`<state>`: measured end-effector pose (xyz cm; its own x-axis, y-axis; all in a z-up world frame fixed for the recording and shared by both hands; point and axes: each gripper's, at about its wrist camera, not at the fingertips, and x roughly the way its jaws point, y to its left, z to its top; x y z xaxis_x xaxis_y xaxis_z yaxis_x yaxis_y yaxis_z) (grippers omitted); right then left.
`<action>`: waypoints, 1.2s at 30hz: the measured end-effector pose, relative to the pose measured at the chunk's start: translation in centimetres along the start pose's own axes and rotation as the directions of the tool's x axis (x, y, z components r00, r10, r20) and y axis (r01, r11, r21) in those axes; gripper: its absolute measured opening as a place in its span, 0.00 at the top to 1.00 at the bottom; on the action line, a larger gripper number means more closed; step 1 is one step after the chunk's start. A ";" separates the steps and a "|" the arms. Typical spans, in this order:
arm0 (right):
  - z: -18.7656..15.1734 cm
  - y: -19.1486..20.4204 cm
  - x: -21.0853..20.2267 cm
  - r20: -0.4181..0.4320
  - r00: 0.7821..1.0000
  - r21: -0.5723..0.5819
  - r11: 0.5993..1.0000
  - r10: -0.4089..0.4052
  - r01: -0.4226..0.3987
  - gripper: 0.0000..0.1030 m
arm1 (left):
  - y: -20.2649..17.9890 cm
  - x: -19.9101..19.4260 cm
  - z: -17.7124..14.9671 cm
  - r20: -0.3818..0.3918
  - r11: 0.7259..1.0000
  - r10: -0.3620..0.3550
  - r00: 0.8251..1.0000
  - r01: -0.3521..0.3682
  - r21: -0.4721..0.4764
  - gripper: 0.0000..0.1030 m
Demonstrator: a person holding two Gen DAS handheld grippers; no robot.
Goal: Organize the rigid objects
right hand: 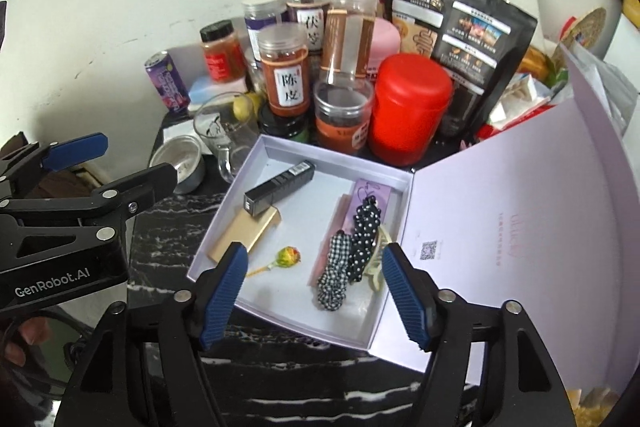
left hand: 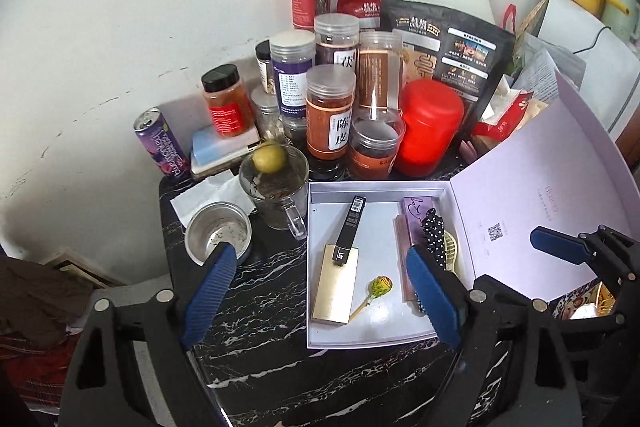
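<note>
Both grippers, left gripper (left hand: 320,295) and right gripper (right hand: 316,297), hang with fingers spread and empty above the open box (right hand: 256,163) at the table's (left hand: 256,307) near edge.

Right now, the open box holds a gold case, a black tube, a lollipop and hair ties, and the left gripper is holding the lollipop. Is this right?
Not quite. The lollipop lies loose on the floor of the box. The left gripper is open and empty, as the left wrist view shows. The rest is right.
</note>
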<state>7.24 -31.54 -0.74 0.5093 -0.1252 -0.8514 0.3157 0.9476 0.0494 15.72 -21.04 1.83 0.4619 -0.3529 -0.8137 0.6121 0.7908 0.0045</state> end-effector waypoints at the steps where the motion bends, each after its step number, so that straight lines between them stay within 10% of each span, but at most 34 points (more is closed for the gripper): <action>1: -0.1 0.1 -0.5 0.010 1.000 -0.003 1.000 -0.001 0.001 0.30 | 0.1 -0.5 -0.1 0.005 1.000 0.005 1.000 -0.005 -0.003 0.09; 36: -7.3 5.7 -8.3 0.046 0.997 -0.065 0.997 0.054 -0.051 0.25 | 3.8 -10.6 -9.7 -0.063 0.980 0.130 0.990 -0.138 -0.142 0.02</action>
<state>-0.99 -22.96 2.80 0.5615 -0.0870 -0.8229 0.2361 0.9699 0.0586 6.90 -9.46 4.85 0.4964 -0.2152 -0.8410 0.4453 0.8948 0.0339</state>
